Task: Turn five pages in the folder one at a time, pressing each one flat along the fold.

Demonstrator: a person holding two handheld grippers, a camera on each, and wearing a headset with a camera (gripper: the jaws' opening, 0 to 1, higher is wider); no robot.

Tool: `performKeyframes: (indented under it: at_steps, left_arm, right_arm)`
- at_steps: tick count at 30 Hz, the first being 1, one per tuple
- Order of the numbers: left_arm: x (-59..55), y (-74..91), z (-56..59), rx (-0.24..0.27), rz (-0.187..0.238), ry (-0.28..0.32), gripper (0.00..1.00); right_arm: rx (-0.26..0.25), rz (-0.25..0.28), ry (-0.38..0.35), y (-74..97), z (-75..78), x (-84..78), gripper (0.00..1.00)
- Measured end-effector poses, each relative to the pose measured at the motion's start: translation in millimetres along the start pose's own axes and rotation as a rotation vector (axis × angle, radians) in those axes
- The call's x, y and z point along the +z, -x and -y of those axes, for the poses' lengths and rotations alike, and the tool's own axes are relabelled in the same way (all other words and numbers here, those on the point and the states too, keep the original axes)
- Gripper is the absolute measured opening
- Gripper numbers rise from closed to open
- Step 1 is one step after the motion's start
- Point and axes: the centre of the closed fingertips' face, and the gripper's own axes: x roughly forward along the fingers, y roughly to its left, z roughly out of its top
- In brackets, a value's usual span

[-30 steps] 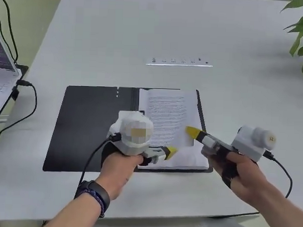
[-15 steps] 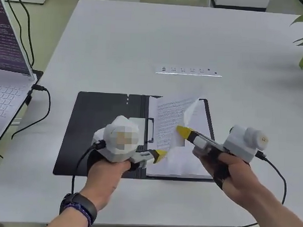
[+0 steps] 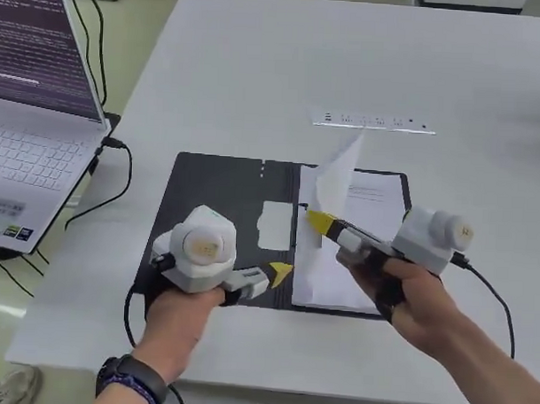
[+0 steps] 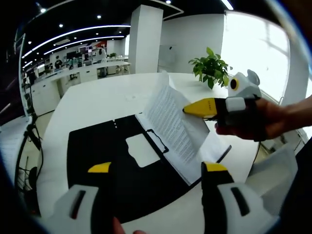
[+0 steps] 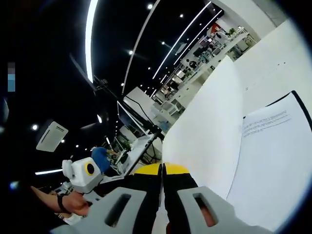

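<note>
While R gripper (image 3: 319,223) jaws pinch the page (image 3: 338,180) upright over the folder (image 3: 219,196), L gripper (image 3: 280,273) jaws gape empty nr near edge of bench (image 3: 257,69).

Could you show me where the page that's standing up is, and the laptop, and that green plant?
lifted page (image 3: 337,178), head view, middle of the raised sheet.
laptop (image 3: 31,52), head view, its lit screen.
plant (image 4: 210,69), left gripper view, its leaves.

Head view steep down over folder (image 3: 217,191); gripper views low, close, sharing page (image 4: 168,117).
</note>
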Motion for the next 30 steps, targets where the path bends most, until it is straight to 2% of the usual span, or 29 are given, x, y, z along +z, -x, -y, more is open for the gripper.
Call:
performKeyframes:
  at_steps: [5,17,23,30]
  left_arm:
    - [-4.7,12.3,-10.5,0.032,0.005,0.024,0.73]
    - [-12.3,28.7,-26.5,0.074,0.008,0.051,0.72]
    - [-13.5,34.6,-30.2,0.08,0.012,0.057,0.72]
    - [-24.4,41.3,-36.6,0.087,-0.003,0.067,0.72]
  right_arm:
    - [0.031,-0.032,-0.002,-14.7,-10.2,-11.4,0.0]
    - [0.054,-0.082,-0.019,-38.2,-18.4,-32.3,0.0]
    - [0.049,-0.09,-0.047,-51.6,-18.7,-44.8,0.0]
    - [0.043,-0.113,-0.087,-69.8,-18.4,-61.7,0.0]
